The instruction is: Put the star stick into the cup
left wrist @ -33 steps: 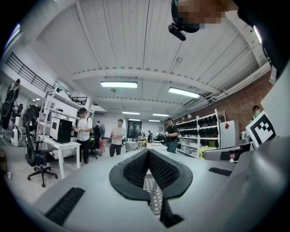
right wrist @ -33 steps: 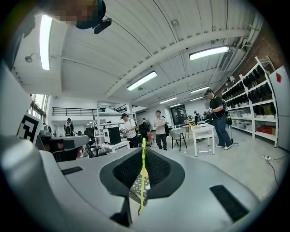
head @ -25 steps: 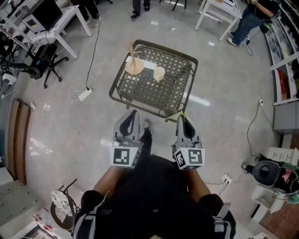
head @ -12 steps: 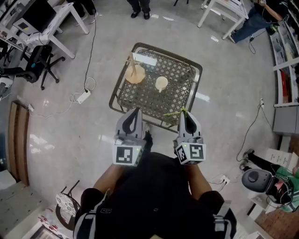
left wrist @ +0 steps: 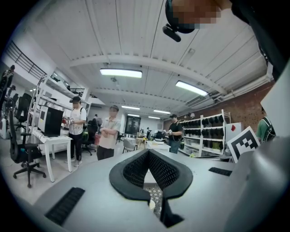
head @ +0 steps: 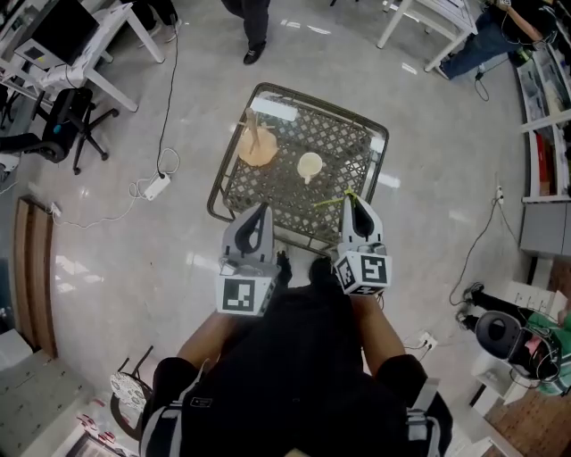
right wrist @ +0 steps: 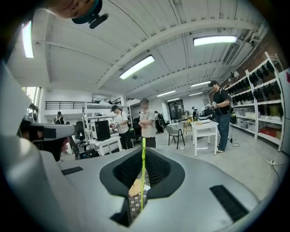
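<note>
In the head view a cream cup [head: 310, 166] stands on the dark mesh table [head: 278, 193], right of a wooden stand [head: 258, 145]. My right gripper [head: 356, 207] hangs over the table's near edge, shut on a thin yellow-green stick [head: 332, 202] that points left. The stick [right wrist: 143, 172] runs upright between the closed pads in the right gripper view; its star end does not show. My left gripper [head: 257, 220] is at the near edge too, shut with nothing in it. Through its jaws [left wrist: 148, 152] a bit of the cup [left wrist: 151, 205] shows.
White desks [head: 85, 62] and an office chair [head: 55, 125] stand at the left, with a power strip and cable [head: 158, 185] on the floor. Shelving [head: 544, 134] lines the right. A person's leg [head: 254, 27] is beyond the table. Several people stand further back in the gripper views.
Both grippers have come closer to the table; the right one with the stick now reaches over its near edge. A person beyond the table has shifted.
</note>
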A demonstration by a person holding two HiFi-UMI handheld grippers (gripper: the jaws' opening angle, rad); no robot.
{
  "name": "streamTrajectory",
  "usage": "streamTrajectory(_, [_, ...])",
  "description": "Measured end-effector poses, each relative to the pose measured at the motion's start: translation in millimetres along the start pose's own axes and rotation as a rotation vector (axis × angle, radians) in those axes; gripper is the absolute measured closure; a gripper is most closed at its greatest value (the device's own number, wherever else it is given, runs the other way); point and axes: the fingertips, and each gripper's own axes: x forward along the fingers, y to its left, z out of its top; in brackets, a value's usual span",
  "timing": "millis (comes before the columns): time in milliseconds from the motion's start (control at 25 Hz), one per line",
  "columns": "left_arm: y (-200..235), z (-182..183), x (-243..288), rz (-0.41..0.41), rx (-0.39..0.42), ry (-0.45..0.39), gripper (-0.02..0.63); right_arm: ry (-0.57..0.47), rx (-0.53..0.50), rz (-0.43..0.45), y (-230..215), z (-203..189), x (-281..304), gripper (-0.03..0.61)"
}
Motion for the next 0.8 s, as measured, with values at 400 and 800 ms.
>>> streamTrajectory(400, [0,-10,36,0.056,-0.012,0.013,0.598,0.037,0.014,0.031,-33,-25,68,0.557])
streamTrajectory(800, [-1,-12,80,0.109,-0.007,0.020,0.598,0.098,0.035,0.064,-66,-62,132,0.557])
